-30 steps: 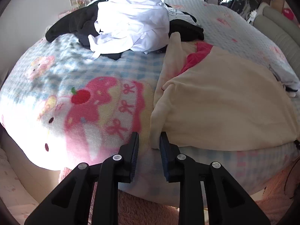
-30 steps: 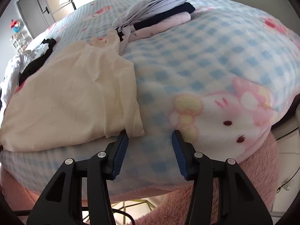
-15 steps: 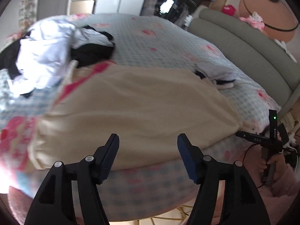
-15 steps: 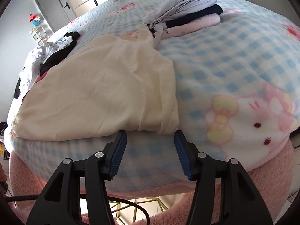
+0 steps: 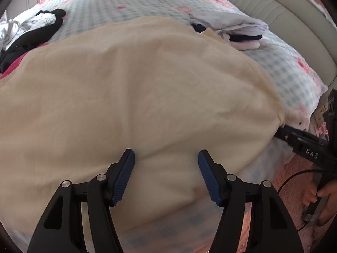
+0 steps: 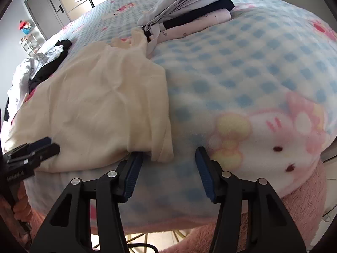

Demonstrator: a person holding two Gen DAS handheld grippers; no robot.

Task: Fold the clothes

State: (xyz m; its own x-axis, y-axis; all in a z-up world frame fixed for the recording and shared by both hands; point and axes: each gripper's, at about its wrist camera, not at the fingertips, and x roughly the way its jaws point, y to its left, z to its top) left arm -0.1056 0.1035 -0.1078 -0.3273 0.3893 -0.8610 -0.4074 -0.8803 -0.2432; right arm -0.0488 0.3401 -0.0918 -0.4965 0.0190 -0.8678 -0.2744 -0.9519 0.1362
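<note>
Progress looks partial: folded stack (image 6: 189,10) sits at the bed's far side; cream garment (image 5: 134,97) lies spread near the front edge, unfolded; unsorted heap (image 5: 29,31) waits beyond; left gripper (image 5: 166,158) and right gripper (image 6: 168,158) gape empty, the right astride the garment's corner.

Bright daylight, soft blur, heavy fisheye bending at edges.
</note>
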